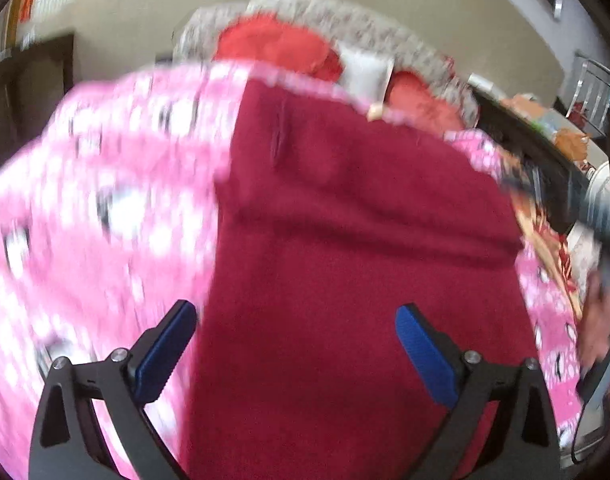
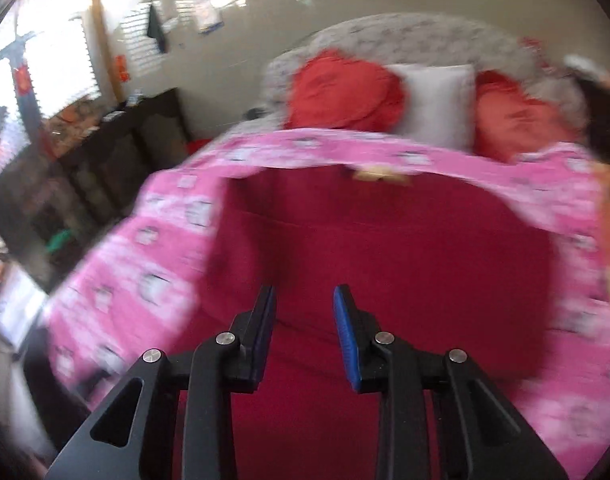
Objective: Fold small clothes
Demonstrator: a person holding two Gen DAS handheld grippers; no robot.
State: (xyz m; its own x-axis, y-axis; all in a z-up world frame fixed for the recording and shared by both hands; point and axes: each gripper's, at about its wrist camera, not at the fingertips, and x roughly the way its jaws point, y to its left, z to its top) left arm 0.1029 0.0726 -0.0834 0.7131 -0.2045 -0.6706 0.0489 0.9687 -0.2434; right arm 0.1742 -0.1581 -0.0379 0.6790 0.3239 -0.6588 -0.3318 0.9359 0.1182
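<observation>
Both cameras are looking down over a dark red garment (image 1: 345,240) spread flat on a pink patterned bedspread (image 1: 97,200), and both views are smeared with blur, so fine detail is hard to read. From the left wrist, the left gripper (image 1: 297,344) has its blue-padded fingers (image 1: 165,356) spread wide with nothing between them, poised above the near part of the red cloth; whether the tips touch the fabric I cannot tell. This view alone picks up a horizontal fold ridge across the cloth and, at the right edge, a dark blurred shape that may be the other tool (too smeared to be sure), plus a cluttered dark table (image 1: 545,148) and a wire chair (image 1: 593,88) beyond it. Over to the right wrist: the right gripper (image 2: 305,332) shows a narrower gap, fingers apart and holding nothing, also over the near end of the garment (image 2: 385,260). Here the bedspread (image 2: 145,260) shows its printed figures more clearly, and this view alone reveals a bright window with blinds (image 2: 53,52), a dark low cabinet (image 2: 117,152) along the left wall, and papers pinned up high. Both views share the head of the bed: a grey patterned headboard (image 2: 405,36), two red pillows (image 2: 345,92) flanking a white pillow (image 2: 437,100), and a small tan object (image 2: 377,176) at the garment's far edge.
</observation>
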